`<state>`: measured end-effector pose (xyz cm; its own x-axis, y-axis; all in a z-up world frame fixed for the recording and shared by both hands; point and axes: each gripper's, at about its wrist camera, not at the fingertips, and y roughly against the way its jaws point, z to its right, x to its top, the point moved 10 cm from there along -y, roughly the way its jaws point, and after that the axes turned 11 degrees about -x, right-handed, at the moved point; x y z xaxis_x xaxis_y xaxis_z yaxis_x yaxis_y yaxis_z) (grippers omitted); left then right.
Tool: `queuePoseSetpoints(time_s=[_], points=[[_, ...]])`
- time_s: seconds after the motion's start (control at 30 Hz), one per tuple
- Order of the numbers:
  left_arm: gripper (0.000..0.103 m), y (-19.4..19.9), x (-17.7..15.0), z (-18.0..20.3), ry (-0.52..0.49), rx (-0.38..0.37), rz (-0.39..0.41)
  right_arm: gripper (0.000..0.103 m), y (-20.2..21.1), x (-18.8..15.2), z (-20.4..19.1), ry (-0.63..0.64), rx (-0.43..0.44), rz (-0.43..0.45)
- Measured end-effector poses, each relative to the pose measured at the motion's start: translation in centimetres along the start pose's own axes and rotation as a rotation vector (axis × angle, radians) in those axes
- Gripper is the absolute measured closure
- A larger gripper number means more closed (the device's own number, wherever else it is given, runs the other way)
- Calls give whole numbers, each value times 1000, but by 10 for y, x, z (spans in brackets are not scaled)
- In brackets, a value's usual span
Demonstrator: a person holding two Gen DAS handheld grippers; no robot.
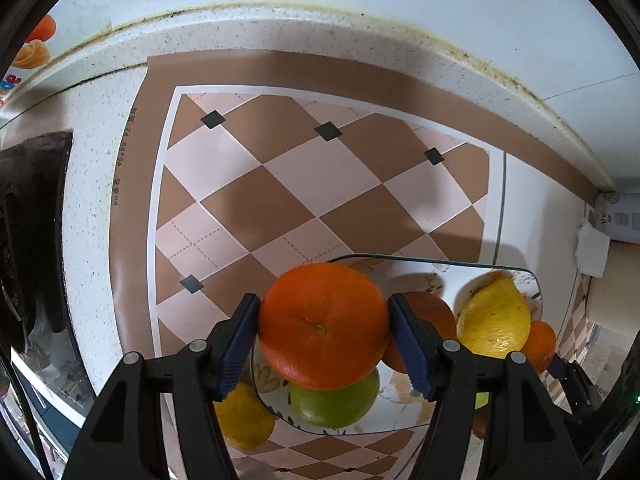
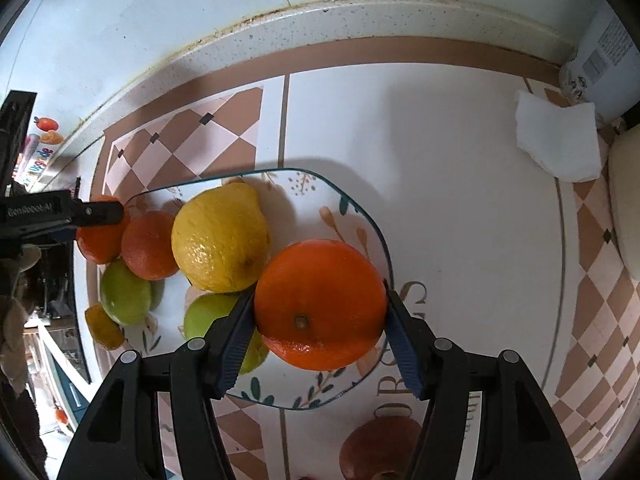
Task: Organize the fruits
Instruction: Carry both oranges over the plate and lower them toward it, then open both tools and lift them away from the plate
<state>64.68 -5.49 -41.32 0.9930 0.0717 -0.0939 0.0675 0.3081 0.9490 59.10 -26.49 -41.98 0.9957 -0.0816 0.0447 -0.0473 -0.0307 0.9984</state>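
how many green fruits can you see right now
2, both on the plate: one green fruit at its left edge, another green fruit partly behind the right gripper. More may be hidden.

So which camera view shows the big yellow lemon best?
The right wrist view: the lemon lies on the plate almost whole, only its lower edge hidden. In the left wrist view the lemon sits far to the right, smaller, and partly cut off by the left gripper's arm.

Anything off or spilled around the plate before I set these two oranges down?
Nothing spilled. One yellow citrus sits off the plate on the mat by its left edge, and a reddish fruit lies below it. A crumpled white tissue sits far right.
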Motion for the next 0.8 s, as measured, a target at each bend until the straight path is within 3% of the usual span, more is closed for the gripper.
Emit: queuePoseSetpoints(time_s=[0.07, 0.1, 0.13, 0.17, 0.47, 0.8], points=[[38, 5, 1, 2, -18, 12, 28, 34, -1, 0, -1, -7, 8, -6], [28, 9, 3, 4, -29, 20, 49, 27, 0, 0, 0, -13, 13, -4], [16, 13, 3, 5, -37, 15, 60, 12, 2, 1, 1, -21, 10, 4], [14, 18, 2, 6, -40, 11, 69, 9, 6, 1, 2, -27, 9, 15], [13, 55, -30, -1, -46, 4, 133, 9, 42, 0, 3, -46, -34, 78], [13, 87, -86, -5, -83, 53, 260, 9, 75, -35, -4, -18, -111, 141]])
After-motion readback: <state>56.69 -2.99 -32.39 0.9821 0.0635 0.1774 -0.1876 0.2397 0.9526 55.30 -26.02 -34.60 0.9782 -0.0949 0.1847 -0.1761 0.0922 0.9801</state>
